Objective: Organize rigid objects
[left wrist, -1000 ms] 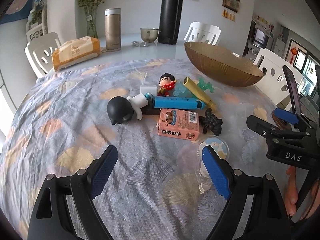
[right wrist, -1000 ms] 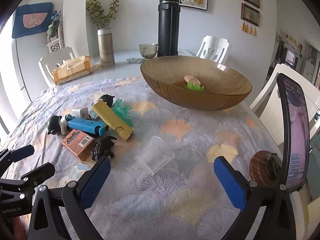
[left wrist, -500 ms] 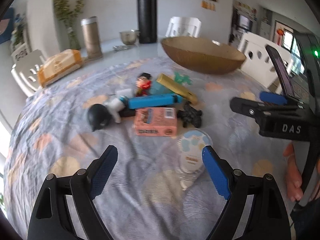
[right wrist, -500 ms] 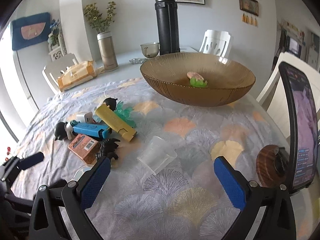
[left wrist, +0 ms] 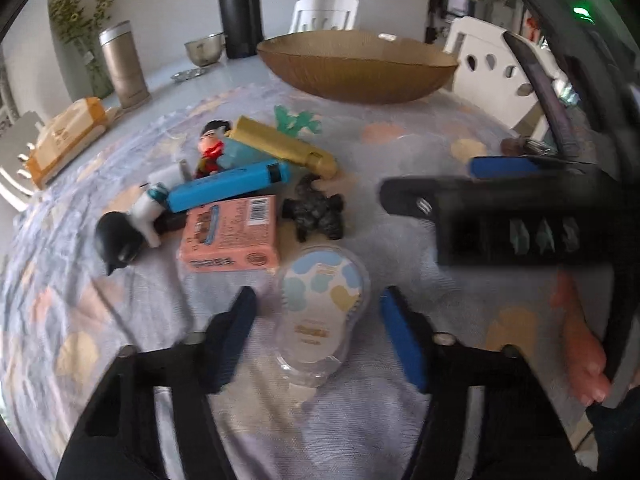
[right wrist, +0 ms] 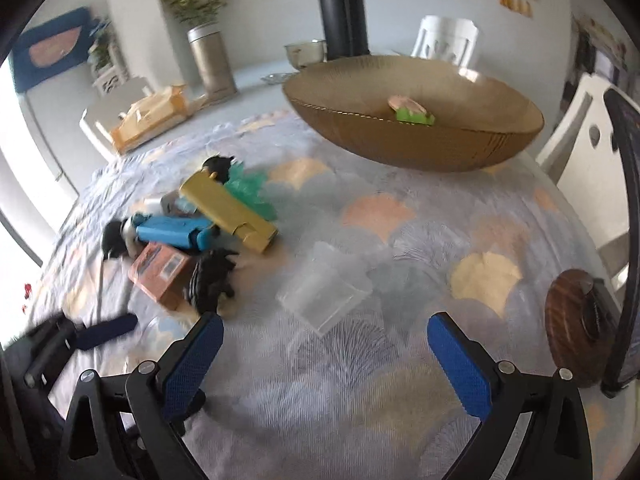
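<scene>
I have my left gripper (left wrist: 316,316) lowered over the clear plastic blister pack (left wrist: 322,312) with the pastel-printed card inside, and its jaws have just been closing in around it. The pack lies between the blue pads (left wrist: 402,340), but I still see a sliver of cloth on either side, so I judge the pads are not yet pressing on it.

To do this well I should keep the pack centred, finish closing gently so the thin shell does not buckle or squirt out, and lift straight up before swinging toward the amber glass bowl (right wrist: 416,128) at the far edge of the tabletop, which already holds a small pink and green piece (right wrist: 412,110).

The pack rests flat on the patterned tablecloth (left wrist: 100,320) toward the near edge, just in front of the pink carton (left wrist: 232,232) and the black spiky figure (left wrist: 316,212); beyond those lie the blue case (left wrist: 228,190), the yellow case (left wrist: 280,146) and the red-scarfed figurine (left wrist: 212,148).

My right gripper (right wrist: 326,356) hangs with jaws wide apart and nothing between them, the toppled clear plastic cup (right wrist: 326,290) just ahead of its fingertips, nearer the middle of the tabletop.
</scene>
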### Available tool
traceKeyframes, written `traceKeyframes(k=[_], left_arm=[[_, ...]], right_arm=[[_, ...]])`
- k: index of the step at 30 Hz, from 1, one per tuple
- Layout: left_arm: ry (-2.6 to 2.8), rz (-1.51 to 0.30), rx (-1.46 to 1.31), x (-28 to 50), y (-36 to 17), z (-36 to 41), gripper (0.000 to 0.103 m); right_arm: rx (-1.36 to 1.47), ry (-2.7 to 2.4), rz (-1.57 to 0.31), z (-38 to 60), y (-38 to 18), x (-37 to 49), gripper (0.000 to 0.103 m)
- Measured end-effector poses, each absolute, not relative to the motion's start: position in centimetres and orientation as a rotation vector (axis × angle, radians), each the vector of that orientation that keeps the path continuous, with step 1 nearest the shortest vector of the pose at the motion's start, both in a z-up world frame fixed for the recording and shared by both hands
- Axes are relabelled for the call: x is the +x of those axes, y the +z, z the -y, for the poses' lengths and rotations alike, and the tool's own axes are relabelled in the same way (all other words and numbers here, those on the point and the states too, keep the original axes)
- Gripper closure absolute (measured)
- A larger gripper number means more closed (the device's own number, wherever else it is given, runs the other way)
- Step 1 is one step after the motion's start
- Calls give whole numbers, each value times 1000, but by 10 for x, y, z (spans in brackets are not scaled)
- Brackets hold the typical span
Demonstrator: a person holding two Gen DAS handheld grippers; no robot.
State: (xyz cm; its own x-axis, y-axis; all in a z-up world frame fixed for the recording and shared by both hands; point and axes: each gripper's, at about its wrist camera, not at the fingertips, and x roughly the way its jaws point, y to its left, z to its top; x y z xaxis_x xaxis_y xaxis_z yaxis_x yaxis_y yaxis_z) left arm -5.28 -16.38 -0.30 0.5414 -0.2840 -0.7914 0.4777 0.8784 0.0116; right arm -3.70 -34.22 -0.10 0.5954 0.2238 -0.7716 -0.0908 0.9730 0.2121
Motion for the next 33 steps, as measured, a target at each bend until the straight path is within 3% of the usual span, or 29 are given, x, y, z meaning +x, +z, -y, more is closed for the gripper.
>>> traceKeyframes(k=[1, 3, 4, 6, 9, 17, 28, 31, 33], left_arm=[[-462, -888, 236, -53, -3, 164, 57], [-460, -885, 237, -54, -3, 163, 57], [-459, -881, 237, -54, -3, 163, 57], [-456, -871, 238, -56, -2, 162, 57], [-439, -862, 237, -57, -1, 162, 57], [-403, -765, 72, -62, 14, 131, 57], [-378, -766, 50, -60, 13, 126, 57], [-384, -771, 51, -60, 13, 126, 57], [-388, -771, 56, -60, 13, 127, 57]], right_arm=[[185, 187, -920, 345, -1, -35, 2], [266, 192, -953, 350, -7, -29, 19], [257, 171, -940, 349, -6, -29, 21], [240, 176, -939, 345, -5, -29, 48], [194, 180, -929, 337, -3, -32, 62], [99, 324, -876, 334, 13, -73, 63], [-39, 379, -970, 335, -5, -89, 63], [2, 379, -991, 342, -6, -87, 56], [43, 389, -1002, 344, -5, -85, 36]])
